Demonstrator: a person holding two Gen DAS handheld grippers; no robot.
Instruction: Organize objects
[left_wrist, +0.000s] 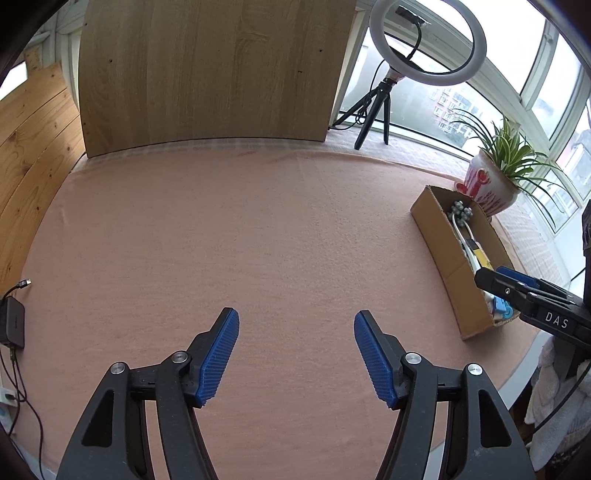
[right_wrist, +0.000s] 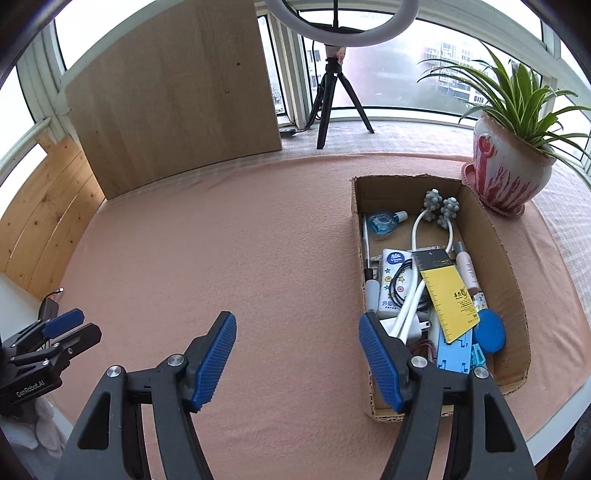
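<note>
Blue ribbed pads of both tools stand wide apart and hold nothing: left tool (left_wrist: 295, 354), right tool (right_wrist: 297, 360). Farther, at right of frame, the cardboard box (right_wrist: 513, 295) on the pink desk (right_wrist: 221, 240) already contains the objects (right_wrist: 417, 291). Sorting seems finished; next, probably only withdraw.

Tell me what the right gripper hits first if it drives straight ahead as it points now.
Probably the pink table cloth: the right gripper, jaws open and empty, points down across bare cloth left of the cardboard box. Beyond stands the wooden board. Its right finger may graze the box wall; depth is unclear.
</note>
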